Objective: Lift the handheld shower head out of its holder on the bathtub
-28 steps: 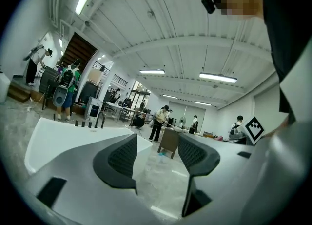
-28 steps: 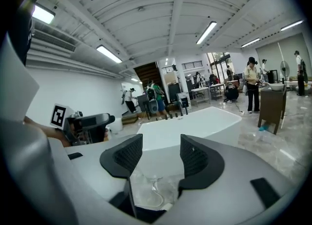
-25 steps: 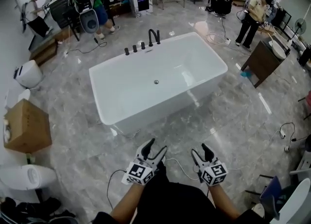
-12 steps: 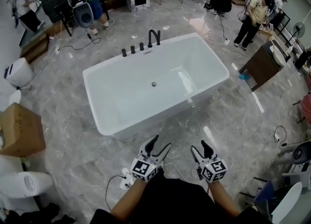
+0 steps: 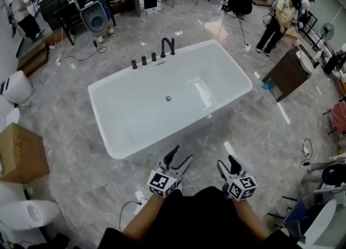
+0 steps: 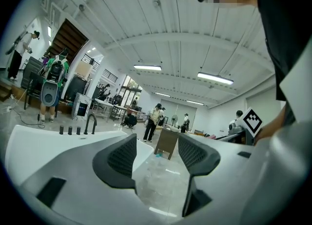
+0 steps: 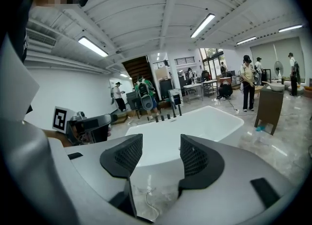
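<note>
the head view looks down on the whole white bathtub [image 5: 140,123] on a grey marble floor [image 5: 259,134]. a row of black fittings [image 5: 144,60] stands on its far rim, beside a curved black spout [image 5: 168,46]. the shower head is somewhere in that row, too small to single out. only this view also shows a cardboard box [image 5: 21,153] to the left of the tub.

the left gripper view shows the same fittings from low down, well beyond the tub's rim. it adds a wooden cabinet [image 6: 167,142] and people standing in the room behind it. the right gripper view looks across the tub's near wall and catches a thin cable [image 7: 146,197] lying on the floor just below the jaws.

the left hand-held gripper [image 5: 182,154] sits near the person's body, well apart from the fittings. its jaws are spread and nothing is between them but bare floor. the right hand-held gripper [image 5: 227,162] is held just beside it, jaws likewise spread and empty, touching nothing. both hang over the floor on the near side of the tub.
</note>
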A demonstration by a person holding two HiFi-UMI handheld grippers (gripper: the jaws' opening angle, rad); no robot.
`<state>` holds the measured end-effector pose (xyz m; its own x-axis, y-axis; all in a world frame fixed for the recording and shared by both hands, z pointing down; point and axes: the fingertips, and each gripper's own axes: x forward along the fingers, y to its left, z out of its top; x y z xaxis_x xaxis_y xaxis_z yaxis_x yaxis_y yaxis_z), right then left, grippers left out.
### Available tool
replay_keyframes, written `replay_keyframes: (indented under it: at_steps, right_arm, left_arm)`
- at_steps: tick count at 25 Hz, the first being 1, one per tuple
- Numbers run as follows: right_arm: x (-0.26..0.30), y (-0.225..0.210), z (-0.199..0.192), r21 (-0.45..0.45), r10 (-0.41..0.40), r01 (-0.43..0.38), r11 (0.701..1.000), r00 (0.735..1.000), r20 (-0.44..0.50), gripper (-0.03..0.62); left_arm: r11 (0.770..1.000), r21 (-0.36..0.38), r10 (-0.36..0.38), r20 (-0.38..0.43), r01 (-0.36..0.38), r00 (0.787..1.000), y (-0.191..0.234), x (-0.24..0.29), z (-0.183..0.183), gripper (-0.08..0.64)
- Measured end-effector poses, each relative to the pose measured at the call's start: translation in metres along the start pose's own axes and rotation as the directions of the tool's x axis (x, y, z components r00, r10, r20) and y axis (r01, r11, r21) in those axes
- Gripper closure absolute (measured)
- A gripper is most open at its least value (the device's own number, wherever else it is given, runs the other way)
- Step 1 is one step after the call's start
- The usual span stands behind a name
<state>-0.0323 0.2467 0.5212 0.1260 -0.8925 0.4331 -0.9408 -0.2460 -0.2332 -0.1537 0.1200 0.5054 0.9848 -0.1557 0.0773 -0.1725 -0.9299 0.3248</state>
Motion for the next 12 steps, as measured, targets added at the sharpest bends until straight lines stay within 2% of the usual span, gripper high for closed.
replay_keyframes:
  at_steps: [5, 12]
  right_arm:
    - [0.014, -0.016, 0.007, 0.022, -0.007, 0.007, 1.0, 1.0, 0.017, 0.38]
    - [0.061, -0.022, 0.034, -0.009, 0.076, -0.075, 0.997, 0.997, 0.034, 0.38]
  left_arm:
    - [1.0, 0.0, -0.008, 0.002, 0.008, 1.0, -0.001, 0.012, -0.002, 0.314]
    - [0.999, 0.011, 0.04, 0.003, -0.04, 0.999, 0.019, 0.038, 0.004, 0.314]
